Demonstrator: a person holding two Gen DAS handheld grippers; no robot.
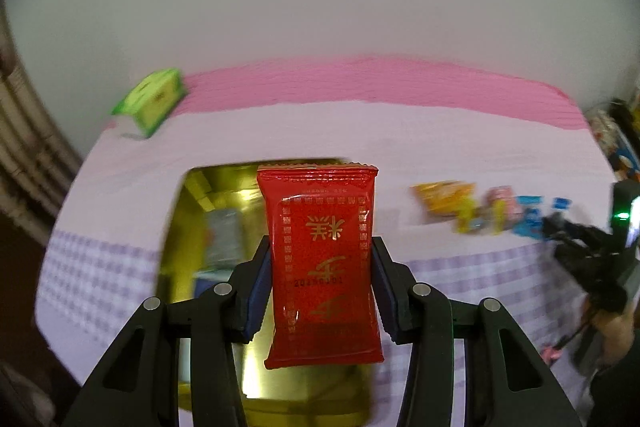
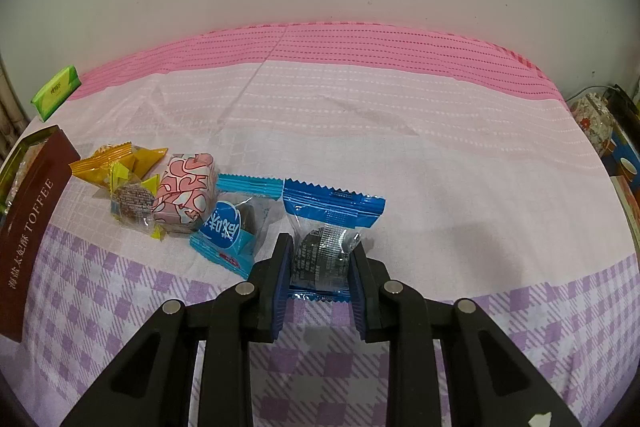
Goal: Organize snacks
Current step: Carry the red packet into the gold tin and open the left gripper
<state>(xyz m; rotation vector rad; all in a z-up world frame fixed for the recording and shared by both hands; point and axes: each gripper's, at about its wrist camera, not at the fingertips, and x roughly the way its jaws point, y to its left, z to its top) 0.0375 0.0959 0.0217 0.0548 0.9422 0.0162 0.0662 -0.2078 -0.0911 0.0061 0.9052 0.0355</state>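
Observation:
My left gripper (image 1: 320,267) is shut on a red snack packet (image 1: 322,259) with gold characters, held upright above an open gold tin (image 1: 188,211). Blurred packets lie inside the tin. To the right on the cloth lies a row of snacks (image 1: 480,211), and the right gripper's black body (image 1: 588,247) shows beyond them. My right gripper (image 2: 322,247) is shut on a blue and clear packet (image 2: 328,227) that rests on the tablecloth. Left of it lie a second blue packet (image 2: 228,227), a pink and white wrapped snack (image 2: 186,193), a brown candy (image 2: 132,203) and yellow packets (image 2: 120,163).
A brown toffee box lid (image 2: 32,227) stands at the left edge of the right wrist view. A green tissue pack (image 2: 56,97) lies at the back left near the wall. A floral jar (image 2: 594,125) and clutter sit past the table's right end.

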